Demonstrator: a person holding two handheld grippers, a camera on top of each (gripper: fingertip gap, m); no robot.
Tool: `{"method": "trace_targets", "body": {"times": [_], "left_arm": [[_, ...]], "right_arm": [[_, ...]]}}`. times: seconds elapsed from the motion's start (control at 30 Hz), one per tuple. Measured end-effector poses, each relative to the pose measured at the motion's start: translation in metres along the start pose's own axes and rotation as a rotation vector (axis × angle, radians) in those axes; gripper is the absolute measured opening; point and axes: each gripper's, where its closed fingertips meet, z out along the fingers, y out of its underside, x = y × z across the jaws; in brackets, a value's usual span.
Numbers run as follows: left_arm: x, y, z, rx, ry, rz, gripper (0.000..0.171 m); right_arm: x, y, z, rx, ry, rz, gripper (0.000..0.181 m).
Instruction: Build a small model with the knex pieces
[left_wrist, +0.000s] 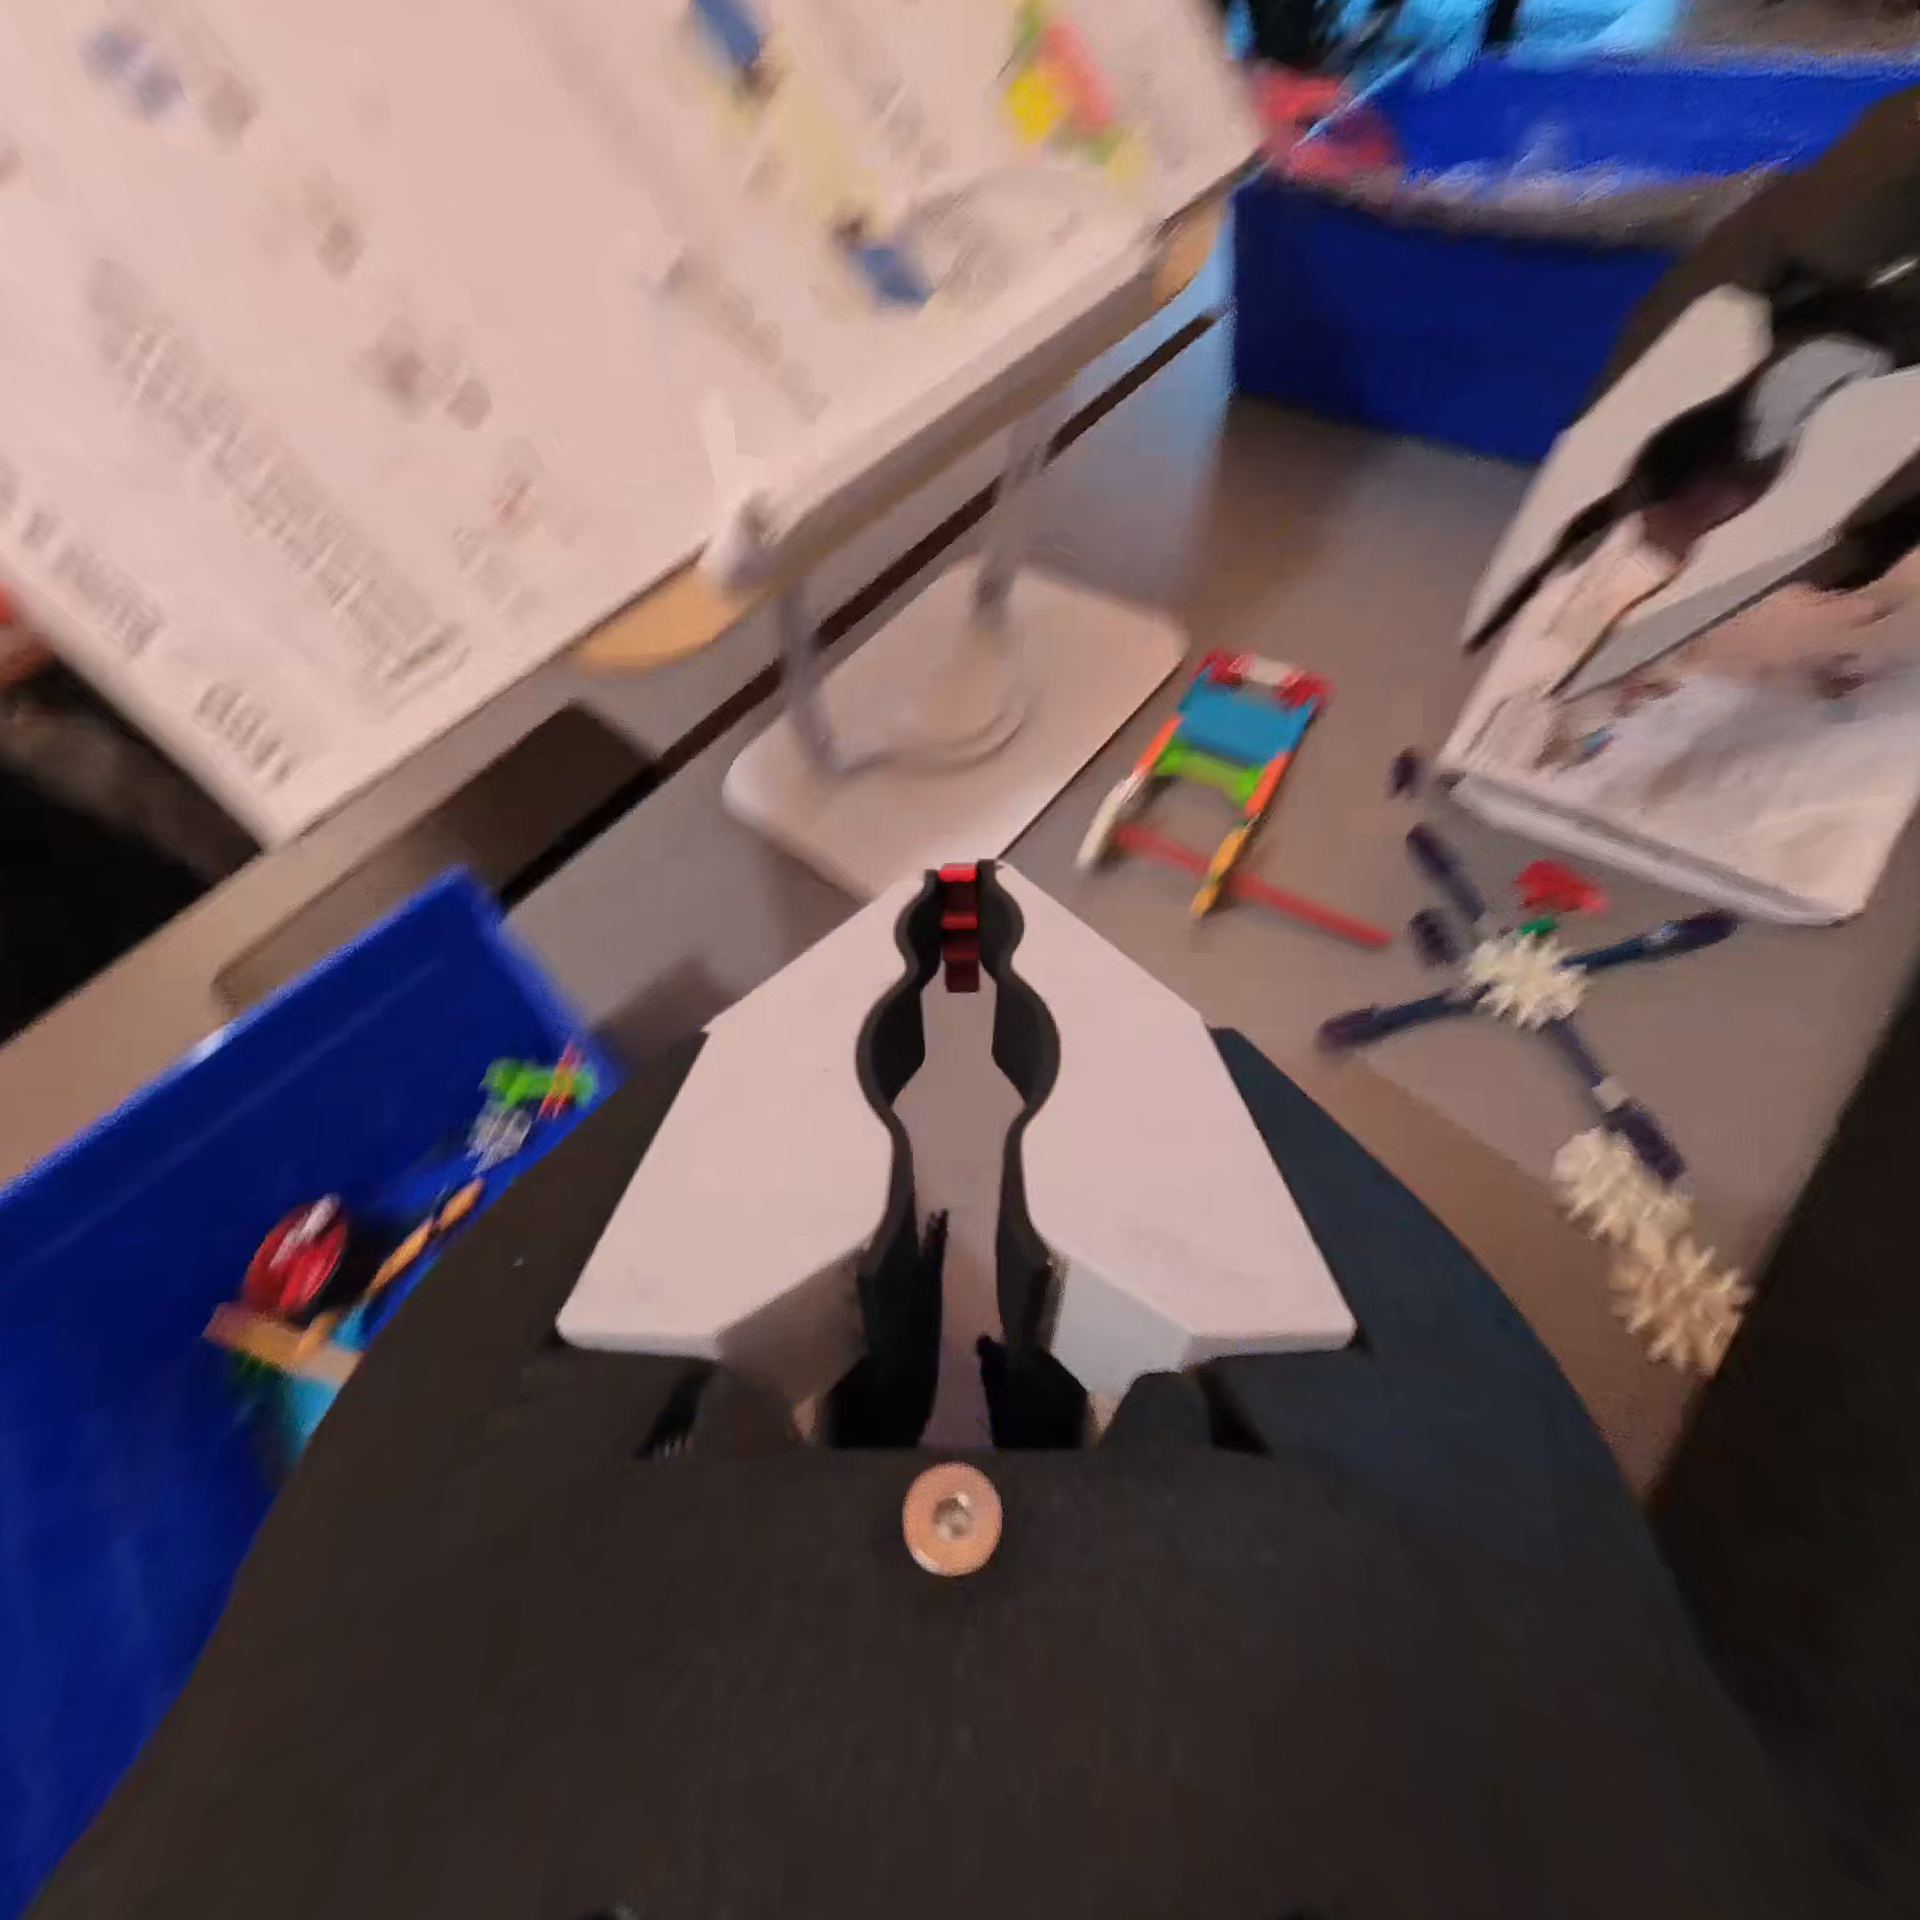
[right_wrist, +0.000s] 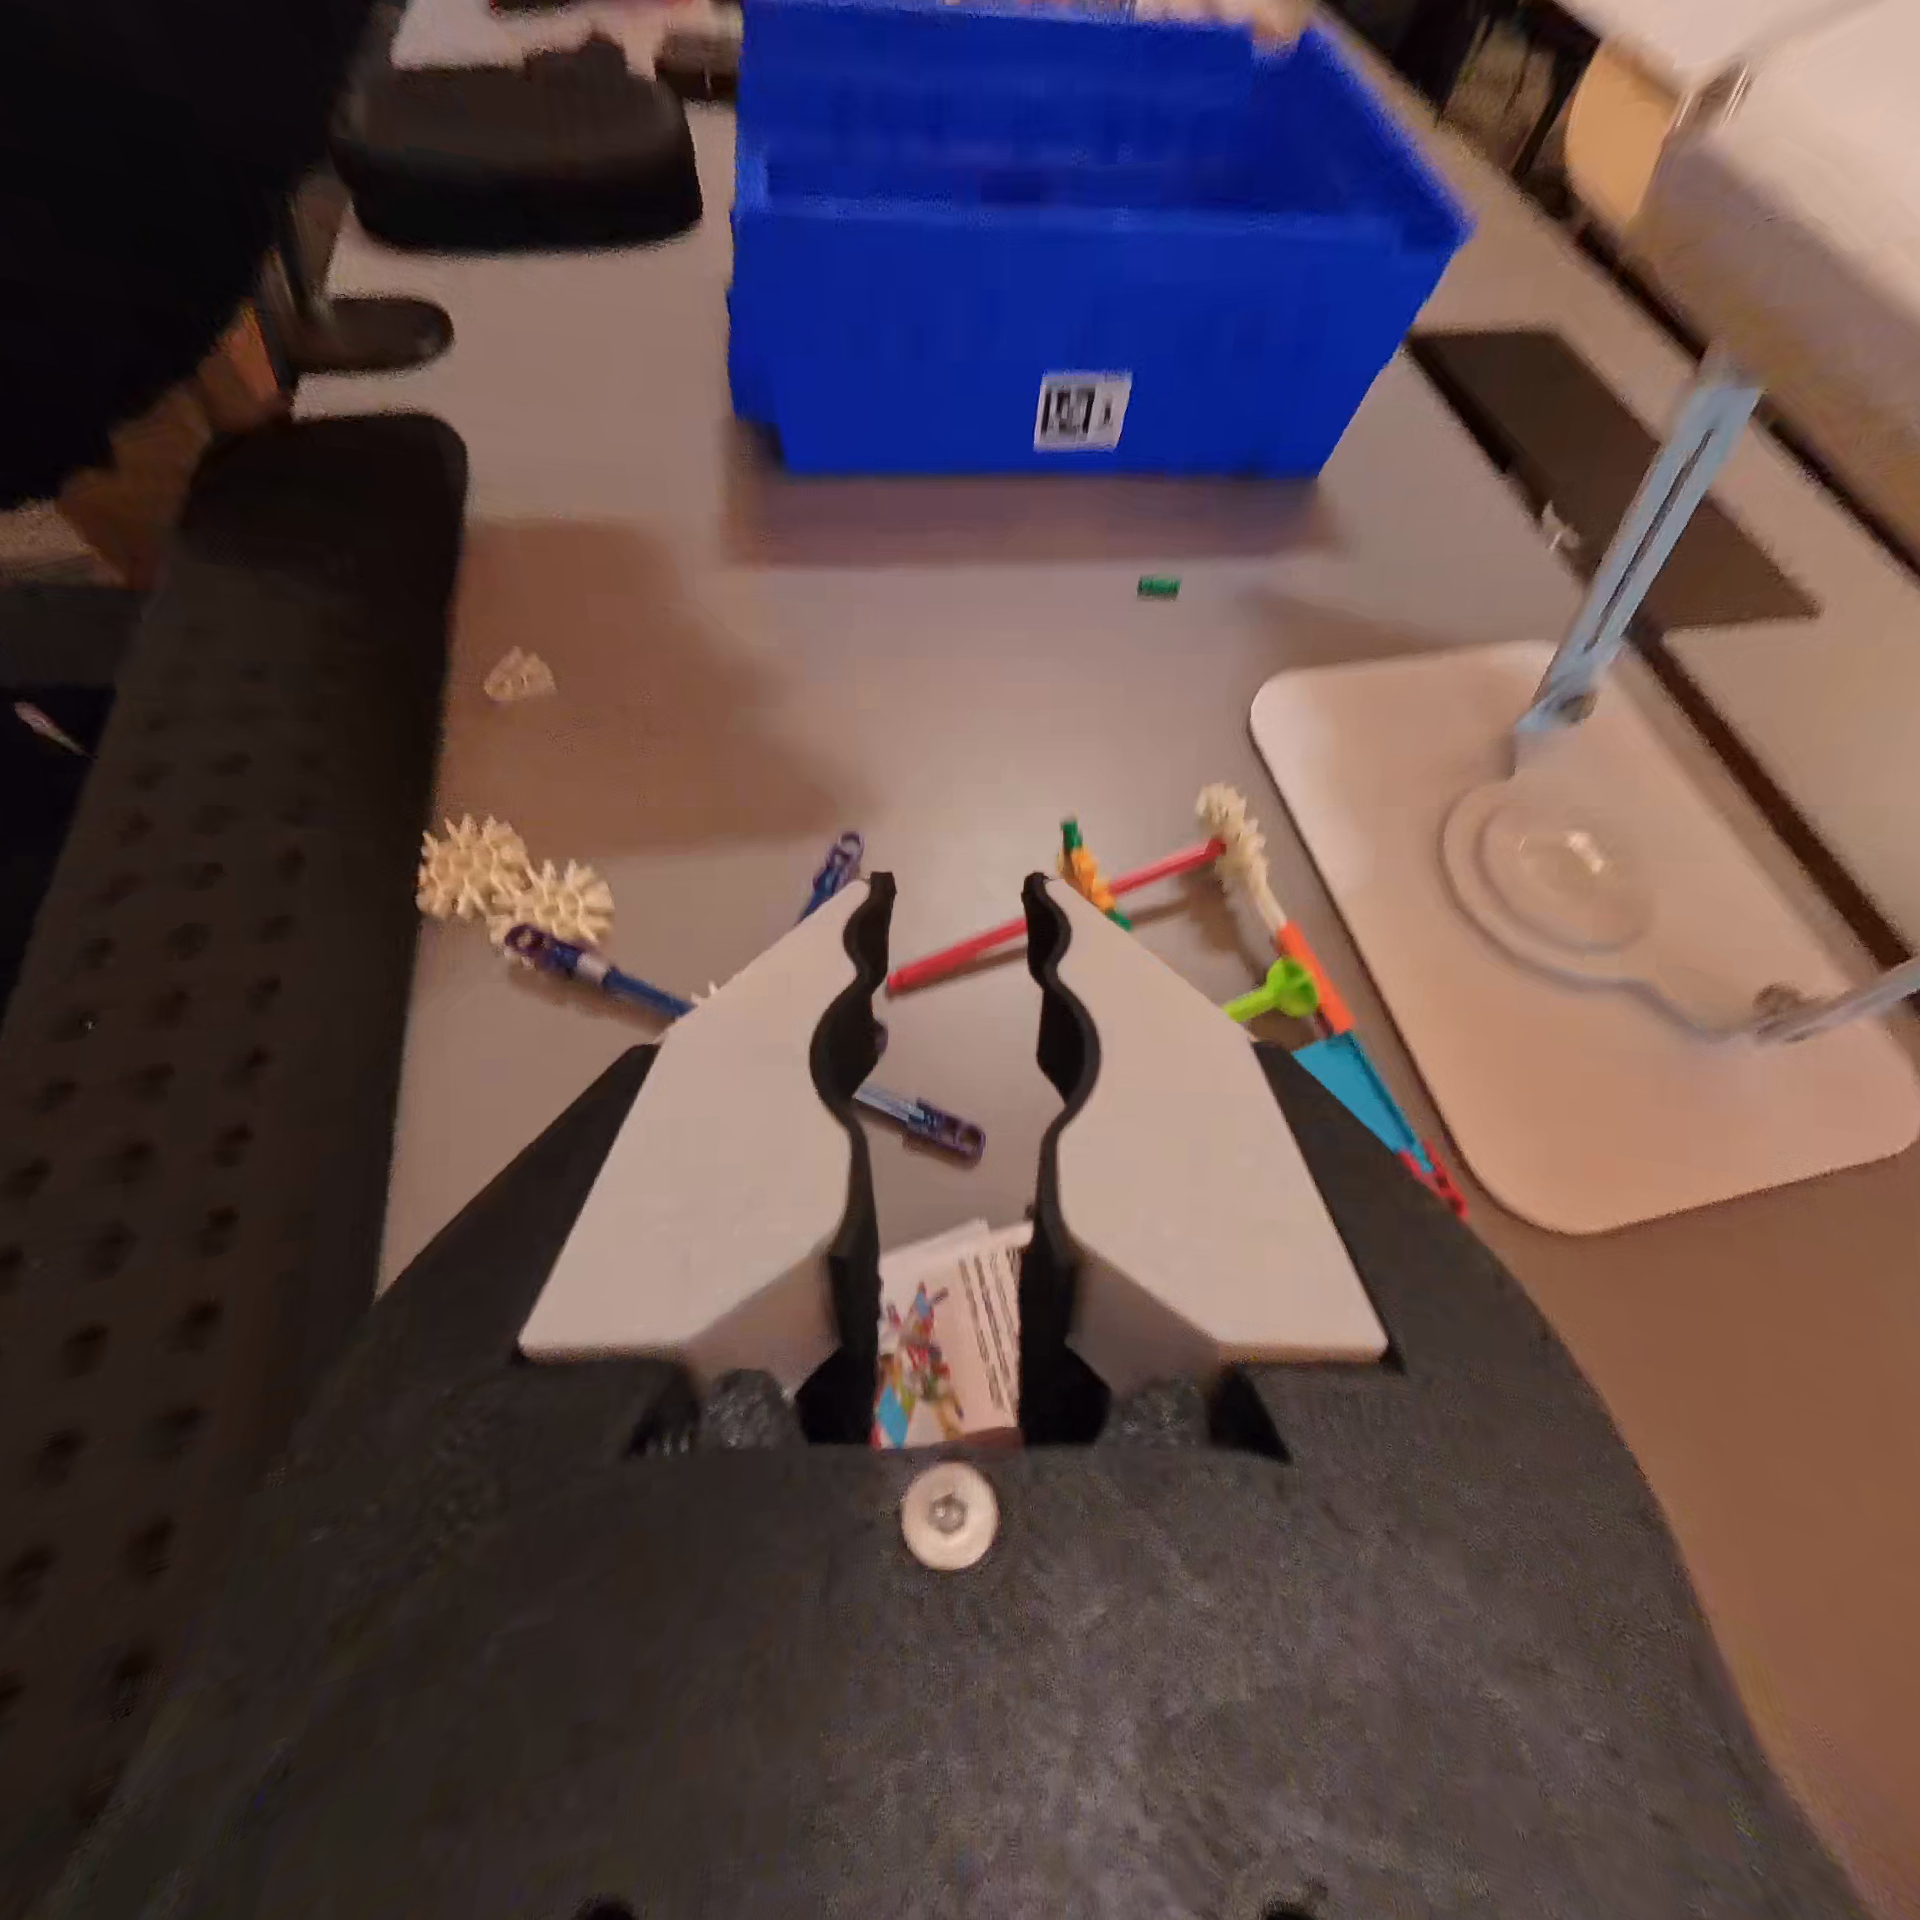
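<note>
My left gripper (left_wrist: 961, 883) is shut on a small red connector piece (left_wrist: 961, 930), pinched at the fingertips and held above the table. Ahead to the right lie a colourful rod-and-connector assembly (left_wrist: 1216, 769) and blue rods joined by white snowflake connectors (left_wrist: 1517, 977). My right gripper (right_wrist: 956, 904) is open and empty, hovering over a red rod (right_wrist: 977, 951) of the same assembly (right_wrist: 1299, 987). A blue rod with a purple end (right_wrist: 914, 1117) lies under its left finger. The right gripper also shows in the left wrist view (left_wrist: 1517, 665), over a booklet (left_wrist: 1683, 769).
A blue bin (right_wrist: 1081, 260) stands at the back of the table. A white stand base (right_wrist: 1558, 935) carries a tilted instruction sheet (left_wrist: 520, 312). A blue toy box (left_wrist: 260, 1195) is at the left. Two white connectors (right_wrist: 509, 883), a green bit (right_wrist: 1156, 588) and a black perforated panel (right_wrist: 208, 935) are nearby. The gap from one gripper's tips to the other's is roughly 20 cm. Measured from the fingertips, the green bit (right_wrist: 1156, 588) is 20 cm or so from the left gripper and 25 cm from the right.
</note>
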Motion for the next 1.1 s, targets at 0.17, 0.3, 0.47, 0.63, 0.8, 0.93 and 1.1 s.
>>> {"method": "trace_targets", "body": {"times": [0.17, 0.3, 0.47, 0.63, 0.8, 0.93, 1.1], "left_arm": [[0.099, -0.047, 0.058, 0.195, 0.258, -0.03, 0.003], [0.134, -0.057, 0.089, 0.279, 0.402, -0.168, 0.004], [0.137, -0.059, 0.101, 0.334, 0.432, -0.209, 0.004], [0.146, -0.055, 0.104, 0.337, 0.51, -0.239, 0.004], [0.148, -0.056, 0.101, 0.361, 0.594, -0.29, 0.005], [0.149, -0.06, 0.096, 0.391, 0.659, -0.327, 0.006], [0.146, -0.065, 0.09, 0.435, 0.71, -0.351, 0.01]], "right_arm": [[-0.001, -0.032, 0.002, 0.129, 0.098, -0.048, 0.028], [0.002, -0.031, 0.009, 0.148, 0.103, 0.01, 0.031], [0.007, -0.037, 0.005, 0.22, 0.079, 0.071, 0.032], [0.015, -0.045, -0.004, 0.281, 0.104, 0.104, 0.018], [0.014, -0.045, -0.006, 0.285, 0.075, 0.122, 0.014], [0.012, -0.048, -0.009, 0.316, 0.041, 0.141, 0.01], [0.011, -0.052, -0.013, 0.354, 0.012, 0.149, 0.004]]}}
